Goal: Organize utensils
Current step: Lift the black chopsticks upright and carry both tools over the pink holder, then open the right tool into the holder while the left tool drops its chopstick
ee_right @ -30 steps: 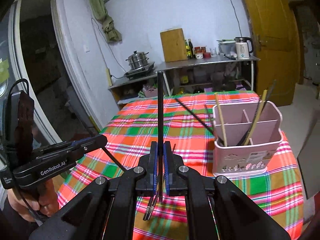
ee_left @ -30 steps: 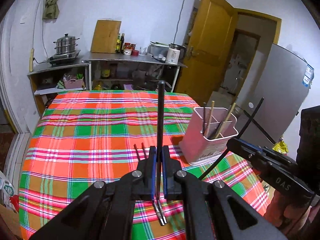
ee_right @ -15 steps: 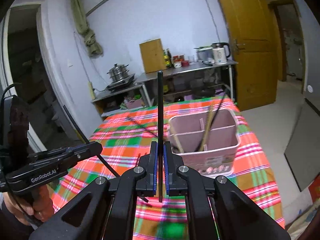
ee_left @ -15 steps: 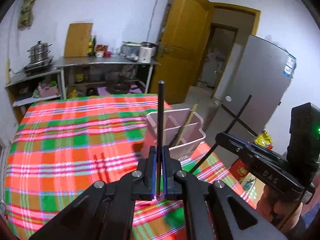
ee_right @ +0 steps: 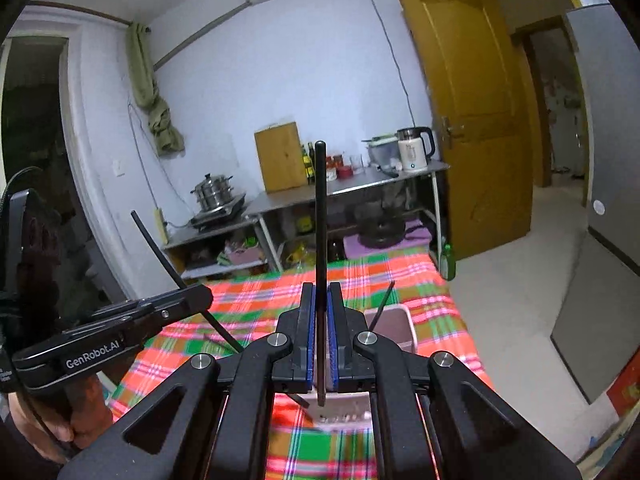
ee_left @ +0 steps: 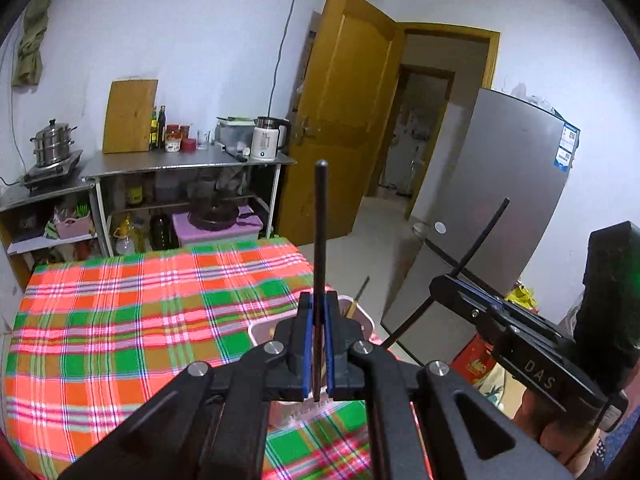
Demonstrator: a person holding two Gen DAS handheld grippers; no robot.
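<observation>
My left gripper [ee_left: 316,312] is shut on a black chopstick [ee_left: 320,240] that stands upright between its blue pads. My right gripper [ee_right: 320,304] is shut on another black chopstick [ee_right: 320,240], also upright. Both hang just above the pink utensil holder [ee_left: 360,320], which sits near the right edge of the plaid table [ee_left: 120,320] and is mostly hidden behind the grippers. The holder also shows in the right wrist view [ee_right: 394,328], with a dark chopstick [ee_right: 382,304] sticking out of it. The right gripper shows in the left wrist view [ee_left: 456,292], the left one in the right wrist view [ee_right: 188,300].
Beyond the table stands a steel shelf unit [ee_left: 180,168] with a kettle [ee_left: 268,144], a cutting board [ee_left: 130,116] and a steamer pot [ee_left: 52,148]. A yellow door [ee_left: 344,120] stands open and a grey fridge [ee_left: 500,208] is close to the table's right side.
Both grippers have moved up and over the pink holder with their chopsticks still held; the holder has slid down behind the jaws in both views.
</observation>
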